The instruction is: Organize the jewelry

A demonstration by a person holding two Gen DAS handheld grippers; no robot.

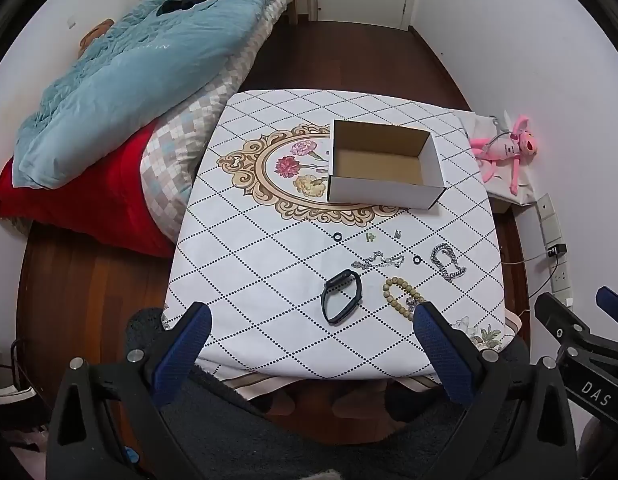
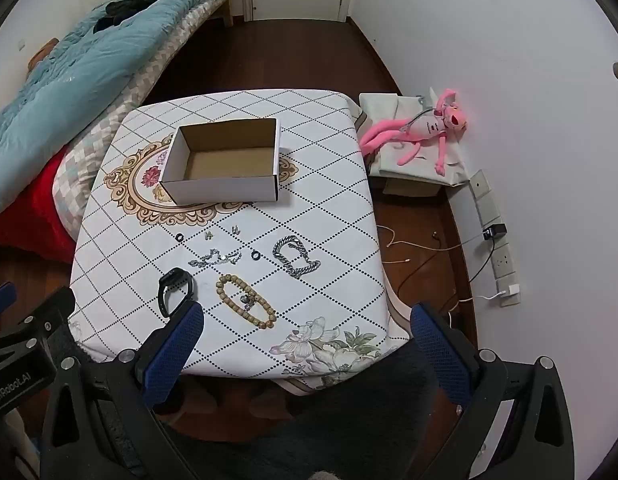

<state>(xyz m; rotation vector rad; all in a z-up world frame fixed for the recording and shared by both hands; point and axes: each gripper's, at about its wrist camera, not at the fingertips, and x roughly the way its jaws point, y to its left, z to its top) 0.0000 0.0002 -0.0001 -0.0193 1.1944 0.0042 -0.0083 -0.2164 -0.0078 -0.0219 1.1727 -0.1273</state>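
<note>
The worktop (image 2: 329,208), under a diamond-patterned cloth with a floral medallion, carries an open cardboard box (image 2: 225,160) towards its far side. Nearer lie two small black rings (image 2: 180,237), a thin silver chain (image 2: 215,258), a heavy silver chain (image 2: 295,258), a black smart band (image 2: 175,290) and a beaded bracelet (image 2: 245,300).

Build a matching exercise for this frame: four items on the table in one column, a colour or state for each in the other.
Items:
1. cardboard box
2. beaded bracelet
3. watch band
4. heavy chain

Descriptions:
A. silver metal links
B. black, lying nearest the left table edge
C. open and empty
D. tan round beads

Pairs: 1-C, 2-D, 3-B, 4-A
</note>
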